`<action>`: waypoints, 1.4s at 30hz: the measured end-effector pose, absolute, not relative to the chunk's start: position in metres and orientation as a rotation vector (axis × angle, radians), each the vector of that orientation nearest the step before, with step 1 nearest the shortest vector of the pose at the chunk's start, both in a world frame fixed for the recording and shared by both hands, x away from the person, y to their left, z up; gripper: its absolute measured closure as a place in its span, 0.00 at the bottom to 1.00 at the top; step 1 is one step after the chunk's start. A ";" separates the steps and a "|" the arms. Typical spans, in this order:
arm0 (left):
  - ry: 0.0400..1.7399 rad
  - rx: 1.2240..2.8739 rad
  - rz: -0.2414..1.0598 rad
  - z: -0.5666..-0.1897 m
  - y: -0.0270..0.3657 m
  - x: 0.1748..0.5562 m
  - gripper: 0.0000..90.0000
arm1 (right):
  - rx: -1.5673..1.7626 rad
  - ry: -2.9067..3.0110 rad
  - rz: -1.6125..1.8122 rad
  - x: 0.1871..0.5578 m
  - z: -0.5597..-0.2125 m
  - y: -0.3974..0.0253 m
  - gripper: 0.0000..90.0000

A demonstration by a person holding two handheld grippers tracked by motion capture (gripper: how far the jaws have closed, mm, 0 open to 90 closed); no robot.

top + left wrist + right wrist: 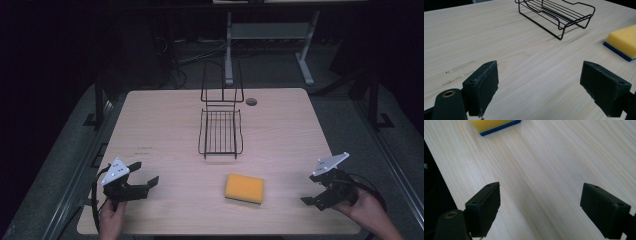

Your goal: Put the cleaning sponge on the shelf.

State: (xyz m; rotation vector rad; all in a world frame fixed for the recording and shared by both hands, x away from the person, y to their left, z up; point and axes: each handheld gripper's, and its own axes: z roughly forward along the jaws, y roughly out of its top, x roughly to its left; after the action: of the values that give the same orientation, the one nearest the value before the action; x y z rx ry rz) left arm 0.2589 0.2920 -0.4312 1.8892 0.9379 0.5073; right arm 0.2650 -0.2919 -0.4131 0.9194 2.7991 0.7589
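A yellow sponge with a blue underside lies flat on the wooden table, near the front and right of centre. It also appears at the right edge of the left gripper view and at the top of the right gripper view. A black wire rack stands behind it at mid-table, seen too in the left gripper view. My left gripper hovers open at the front left, nothing between its jaws. My right gripper is open at the front right, its jaws over bare wood.
A small dark round hole sits in the table top behind the rack. The table's front edge runs close beside my right gripper. Beyond the table are a metal stand and cables on a dark floor.
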 end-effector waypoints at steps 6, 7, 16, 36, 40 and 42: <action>0.935 1.893 0.507 -0.432 0.293 0.257 0.16 | 0.906 2.804 0.761 0.266 -0.414 -0.286 0.18; 0.934 1.888 0.506 -0.431 0.294 0.257 0.16 | 0.897 2.807 0.758 0.266 -0.414 -0.284 0.18; 0.930 1.894 0.511 -0.431 0.294 0.256 0.16 | 0.822 2.841 0.745 0.270 -0.410 -0.264 0.18; 0.927 1.901 0.498 -0.431 0.293 0.257 0.16 | 0.705 2.916 0.710 0.283 -0.404 -0.231 0.18; 0.927 1.903 0.500 -0.431 0.294 0.258 0.16 | 0.686 2.927 0.705 0.286 -0.403 -0.225 0.18; 0.927 1.901 0.497 -0.431 0.294 0.258 0.16 | 0.679 2.930 0.700 0.287 -0.402 -0.222 0.18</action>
State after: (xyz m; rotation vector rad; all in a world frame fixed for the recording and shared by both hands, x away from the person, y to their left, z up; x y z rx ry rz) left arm 0.2581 0.2939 -0.4312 1.9011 0.9270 0.4965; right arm 0.2868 -0.2222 -0.4020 0.6790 2.9303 0.7001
